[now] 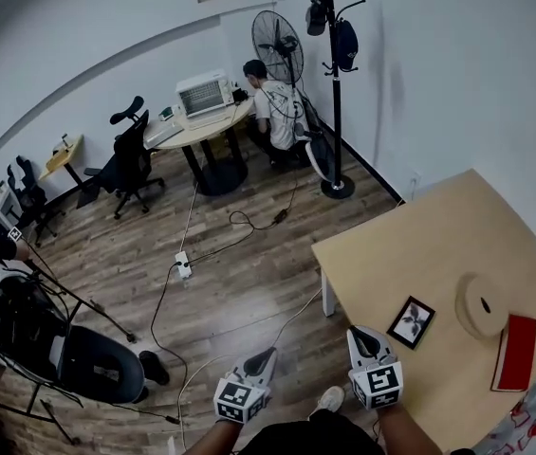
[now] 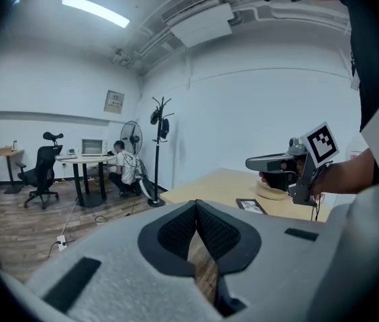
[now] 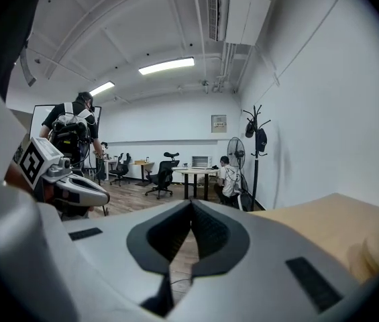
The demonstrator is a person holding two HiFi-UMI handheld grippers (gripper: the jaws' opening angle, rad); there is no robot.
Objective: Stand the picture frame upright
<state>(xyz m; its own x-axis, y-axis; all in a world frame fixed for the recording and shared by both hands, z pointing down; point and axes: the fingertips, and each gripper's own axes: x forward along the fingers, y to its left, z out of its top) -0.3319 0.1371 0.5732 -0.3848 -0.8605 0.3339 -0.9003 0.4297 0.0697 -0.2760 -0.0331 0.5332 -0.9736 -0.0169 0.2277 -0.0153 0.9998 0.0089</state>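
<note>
A small black picture frame (image 1: 411, 321) lies flat on the light wooden table (image 1: 410, 246), near its front left part; in the left gripper view the frame (image 2: 251, 206) shows low past the table's edge. My right gripper (image 1: 363, 337) hovers shut just short of the frame, over the table's near edge, with nothing in it. My left gripper (image 1: 264, 357) hangs over the floor to the left of the table, its jaws touching at the tips and empty. Each gripper view shows the other gripper: the right gripper (image 2: 255, 162) and the left gripper (image 3: 94, 196).
On the table to the right lie a round beige tape roll (image 1: 482, 304) and a red book (image 1: 515, 351). A coat stand (image 1: 335, 83) and a fan (image 1: 278, 45) stand by the wall. A person (image 1: 275, 112) sits at a far desk; cables (image 1: 184, 265) cross the floor; office chairs (image 1: 131, 164) stand further back.
</note>
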